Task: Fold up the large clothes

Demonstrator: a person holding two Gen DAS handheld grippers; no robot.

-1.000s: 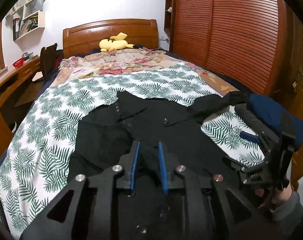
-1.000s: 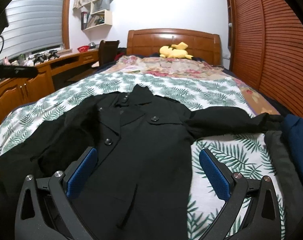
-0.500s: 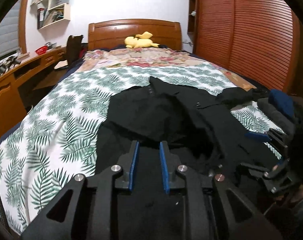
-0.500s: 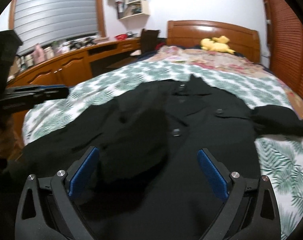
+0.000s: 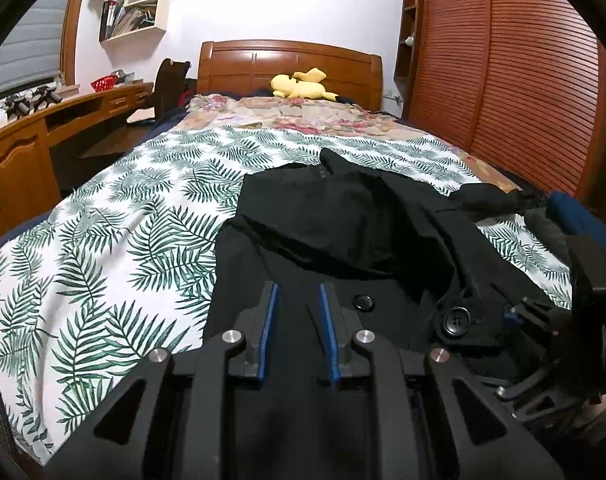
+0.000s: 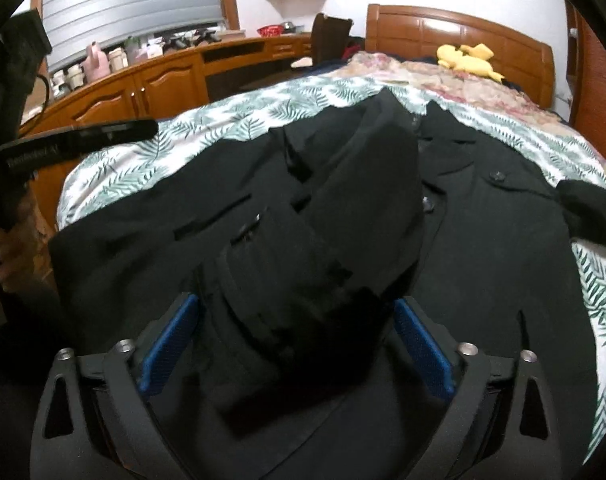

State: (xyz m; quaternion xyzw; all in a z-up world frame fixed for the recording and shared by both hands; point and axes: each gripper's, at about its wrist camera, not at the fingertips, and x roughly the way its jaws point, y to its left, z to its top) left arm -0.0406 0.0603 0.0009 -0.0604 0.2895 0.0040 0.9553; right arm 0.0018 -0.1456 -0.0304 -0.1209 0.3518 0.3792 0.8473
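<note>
Leaf-print bedding (image 5: 115,248) carries my black coat (image 5: 343,224). My left gripper (image 5: 296,312) holds its fingers narrow, pinching nothing I can see. My right gripper (image 6: 295,340) is closing around a folded sleeve (image 6: 343,248).

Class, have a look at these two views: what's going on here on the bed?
A person with a hand-held gripper in each hand is folding a black coat spread on the leaf-print bedspread. One sleeve already lies folded across the coat's front. The right hand-held gripper is closing around that bunched sleeve end. The left hand-held gripper sits narrow over the coat; whether it pinches cloth is unclear.
</note>
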